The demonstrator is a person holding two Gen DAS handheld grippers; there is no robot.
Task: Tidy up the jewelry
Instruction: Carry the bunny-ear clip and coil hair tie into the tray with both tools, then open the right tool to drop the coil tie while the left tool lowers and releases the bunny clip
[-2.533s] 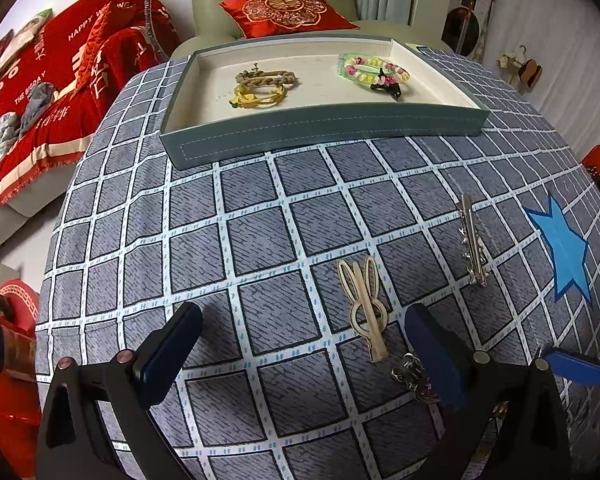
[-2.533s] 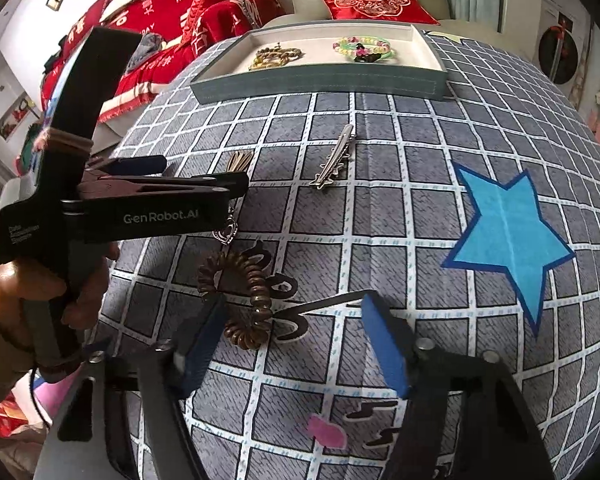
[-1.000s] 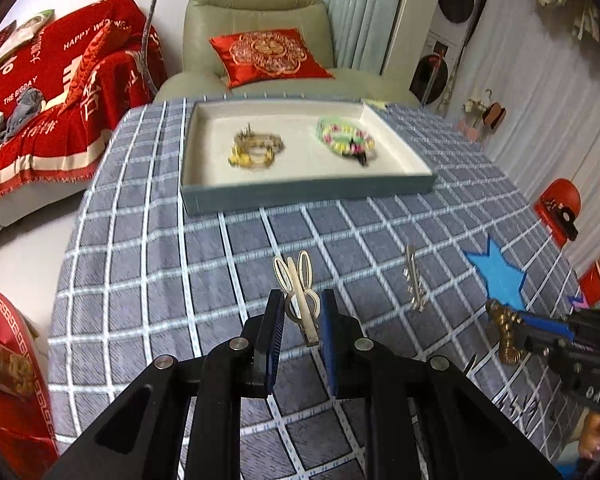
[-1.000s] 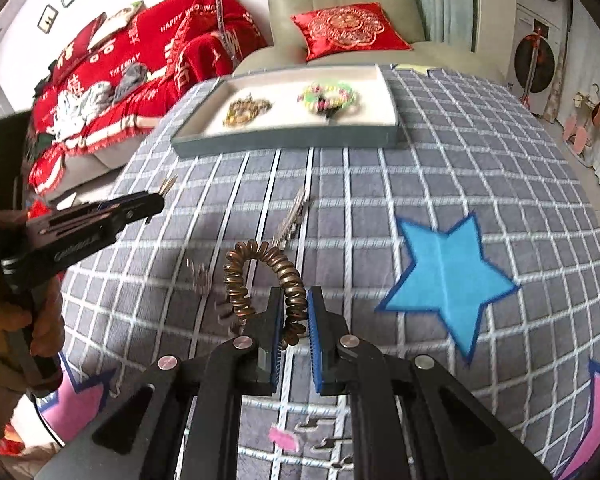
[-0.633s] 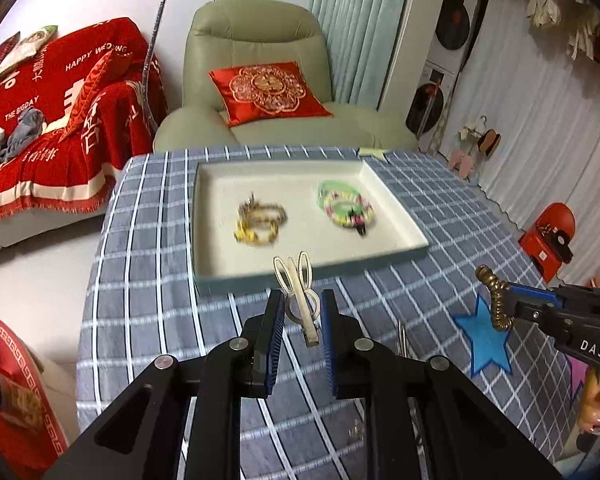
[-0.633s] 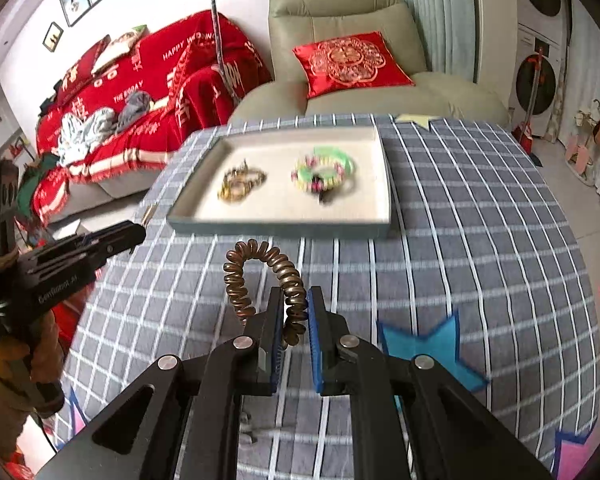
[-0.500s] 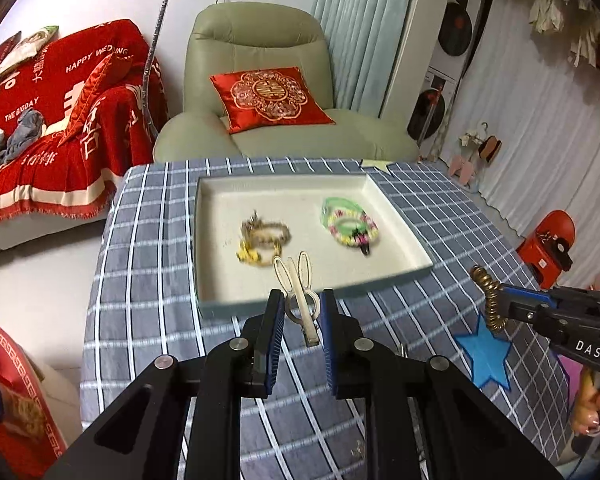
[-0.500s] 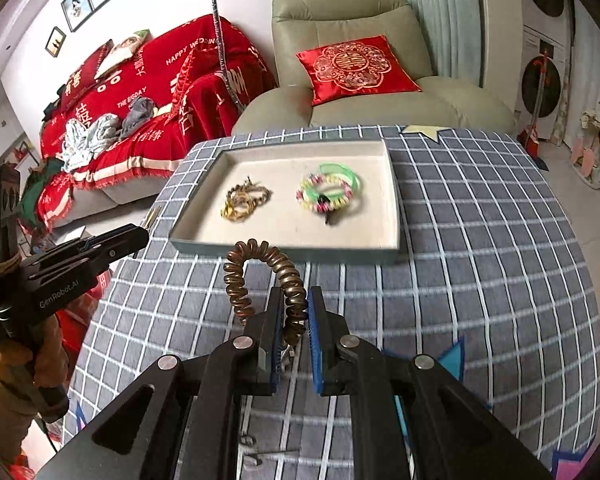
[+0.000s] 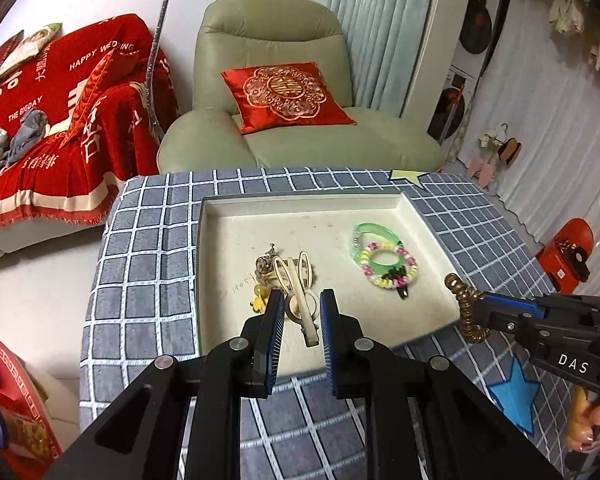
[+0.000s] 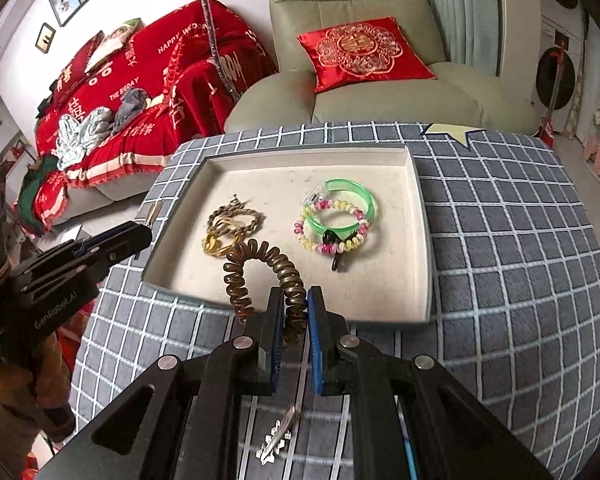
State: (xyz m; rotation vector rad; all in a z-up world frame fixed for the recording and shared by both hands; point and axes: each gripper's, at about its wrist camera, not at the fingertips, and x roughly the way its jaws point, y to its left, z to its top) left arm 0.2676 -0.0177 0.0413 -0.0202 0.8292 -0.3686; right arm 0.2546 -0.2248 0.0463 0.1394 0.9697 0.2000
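Both pieces are off the table now: 2.5 s ago the bunny-ear clip and the coil bracelet lay on the checked cloth between wide-open fingers, a second ago each was pinched and lifted, now both are carried up to the tray. So pick-up is done for these two, what's left looks like lowering and releasing. Left gripper [image 9: 299,316] is narrowed on the bunny-ear clip [image 9: 296,286], pads pinching its lower body; clip hangs over the tray [image 9: 428,236], in front of the gold chain pile [image 9: 262,276], height above the floor hard to tell. Clip's long axis runs roughly along the fingers, ears pointing away toward the far rim of the tray, plain tail end pointing back at the camera, slightly angled to the right. Right gripper [image 10: 291,320] is closed on the coil bracelet [image 10: 260,272], gripping one leg of the arch; the arch stands upright, its top away from the gripper, the free leg dangling left. It sits over the tray's near edge, not clearly inside yet. Green bangle with bead bracelets [image 10: 338,212] is in the tray's right half. A silver toothed clip [image 10: 278,438] remains on the tablecloth [image 10: 500,280] below the right gripper, still to be collected.
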